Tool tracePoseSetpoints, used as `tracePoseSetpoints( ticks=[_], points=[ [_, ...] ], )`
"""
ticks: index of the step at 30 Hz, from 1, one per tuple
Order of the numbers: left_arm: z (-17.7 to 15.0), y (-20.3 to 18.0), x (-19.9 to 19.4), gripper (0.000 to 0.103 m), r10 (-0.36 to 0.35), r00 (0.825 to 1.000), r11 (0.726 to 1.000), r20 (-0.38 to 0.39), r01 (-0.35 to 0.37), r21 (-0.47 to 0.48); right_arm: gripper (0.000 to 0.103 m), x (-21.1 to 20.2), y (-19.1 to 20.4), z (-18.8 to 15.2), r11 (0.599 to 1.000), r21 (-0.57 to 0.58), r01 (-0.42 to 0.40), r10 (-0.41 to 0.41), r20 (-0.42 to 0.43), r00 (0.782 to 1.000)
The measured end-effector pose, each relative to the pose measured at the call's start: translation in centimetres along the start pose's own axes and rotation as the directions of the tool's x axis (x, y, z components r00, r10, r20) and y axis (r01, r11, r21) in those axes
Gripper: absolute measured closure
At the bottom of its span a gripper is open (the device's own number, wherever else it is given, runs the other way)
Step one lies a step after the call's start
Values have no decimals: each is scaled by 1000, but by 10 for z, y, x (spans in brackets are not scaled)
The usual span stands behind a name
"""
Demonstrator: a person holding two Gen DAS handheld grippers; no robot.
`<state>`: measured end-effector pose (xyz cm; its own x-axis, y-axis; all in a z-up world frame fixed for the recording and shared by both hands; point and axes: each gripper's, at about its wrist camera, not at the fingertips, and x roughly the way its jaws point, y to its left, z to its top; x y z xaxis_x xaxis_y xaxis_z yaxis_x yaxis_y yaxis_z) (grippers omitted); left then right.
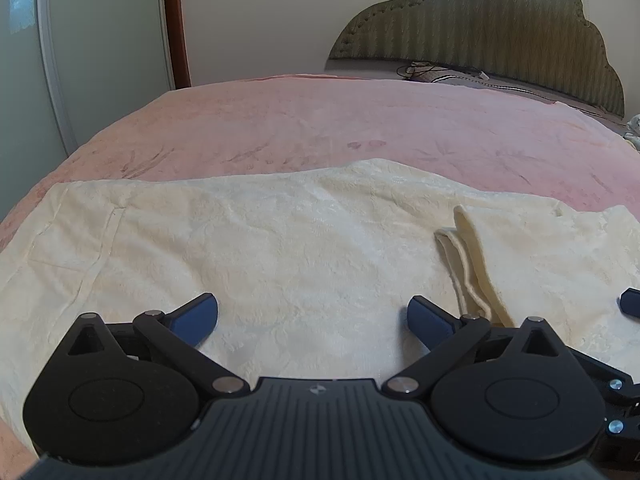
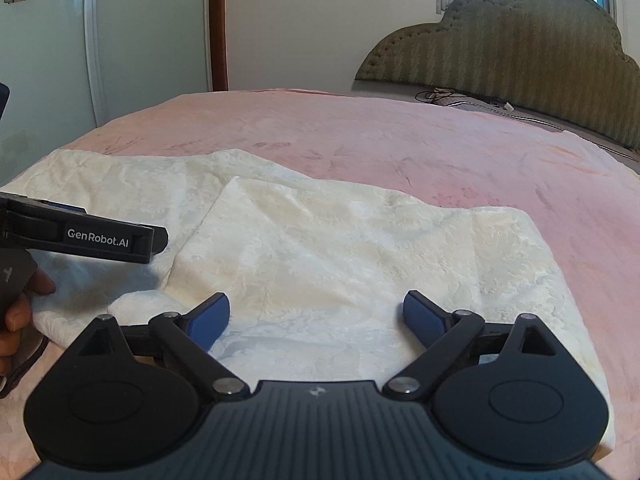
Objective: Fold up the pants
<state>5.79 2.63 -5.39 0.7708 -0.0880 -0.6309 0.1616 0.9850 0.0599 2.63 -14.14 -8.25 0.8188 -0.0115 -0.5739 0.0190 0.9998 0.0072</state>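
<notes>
Cream fleece pants (image 1: 280, 248) lie spread across the near part of a pink bed; in the right wrist view (image 2: 340, 248) a folded-over layer lies on top of them. A cream cuff or strap end (image 1: 468, 264) sticks up from the fabric at right. My left gripper (image 1: 312, 314) is open and empty, just above the pants. My right gripper (image 2: 316, 314) is open and empty over the folded layer. A blue fingertip of the right gripper (image 1: 630, 302) shows at the left view's right edge. The left gripper's body (image 2: 80, 236) shows at the right view's left edge.
The pink bedspread (image 1: 340, 120) stretches away to a padded olive headboard (image 1: 500, 20) at the back right. Cables (image 2: 440, 94) lie near the headboard. A glossy wardrobe door (image 1: 80, 40) and a wooden frame stand at left.
</notes>
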Motion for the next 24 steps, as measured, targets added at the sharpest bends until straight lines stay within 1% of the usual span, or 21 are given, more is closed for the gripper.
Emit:
tracePoseSetpoints(
  ticks=[9,19,22,24],
  points=[
    [-2,1,-1,0,-6,1000,1000,8,6,-5,4,2,-3,1,1000,28,-2,2,-12,1000],
    [-1,1,-2,0,-9,1000,1000,4,9,-3,3,3,1,0,1000,21,12,-11,-8,1000],
    [3,5,-8,2,-20,1000,1000,-2,20,-8,3,2,1,0,1000,26,10,-10,-2,1000],
    [6,12,-18,2,-24,1000,999,14,24,-30,3,-2,1,1,1000,30,9,-10,17,1000]
  ],
)
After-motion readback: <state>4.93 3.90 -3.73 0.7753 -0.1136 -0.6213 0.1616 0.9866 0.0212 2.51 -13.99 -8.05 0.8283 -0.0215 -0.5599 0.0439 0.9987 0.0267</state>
